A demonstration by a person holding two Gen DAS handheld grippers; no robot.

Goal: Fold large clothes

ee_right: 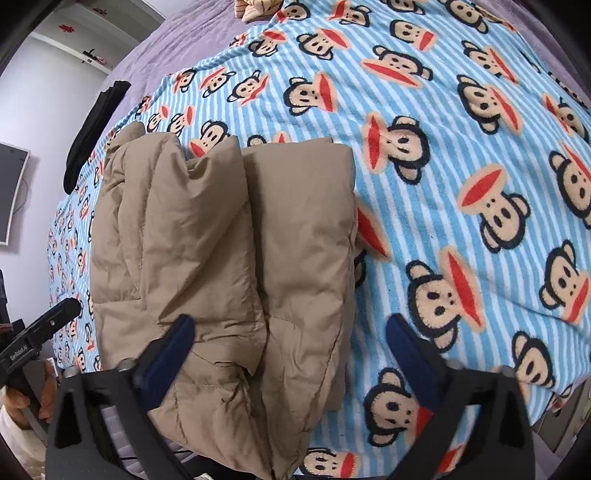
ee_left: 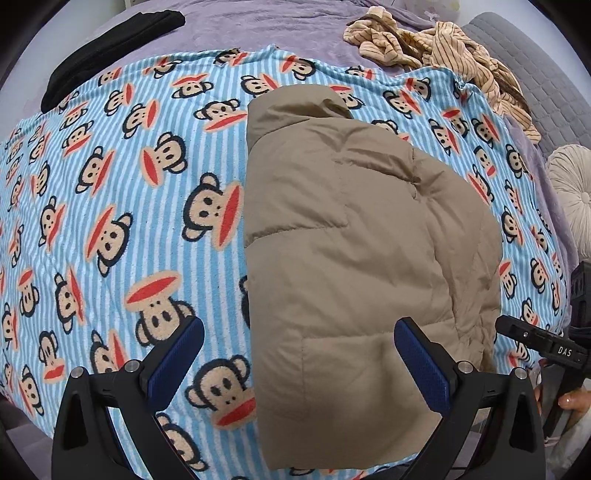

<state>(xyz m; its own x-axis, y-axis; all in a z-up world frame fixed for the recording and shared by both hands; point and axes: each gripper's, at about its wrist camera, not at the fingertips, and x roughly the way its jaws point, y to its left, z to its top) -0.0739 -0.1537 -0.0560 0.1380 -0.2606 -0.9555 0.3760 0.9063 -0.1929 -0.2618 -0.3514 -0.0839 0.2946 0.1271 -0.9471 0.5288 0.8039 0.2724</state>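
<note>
A tan puffer jacket [ee_left: 351,258] lies folded lengthwise on a blue striped monkey-print blanket [ee_left: 110,184], collar toward the far side. In the right wrist view the same jacket [ee_right: 229,258] shows as two padded folds side by side. My left gripper [ee_left: 299,354] hangs open above the jacket's near left edge, nothing between its blue pads. My right gripper [ee_right: 291,350] is open wide over the jacket's near end, its pads clear of the fabric. The other tool's black tip [ee_left: 532,339] shows at the right edge of the left wrist view.
A black garment [ee_left: 110,48] lies at the far left on the purple bedspread [ee_left: 277,22]. Crumpled beige striped clothes [ee_left: 436,48] sit at the far right. A round pale cushion [ee_left: 572,192] and a grey quilted surface [ee_left: 517,48] are at the right. A person's fingers [ee_right: 48,402] hold a handle.
</note>
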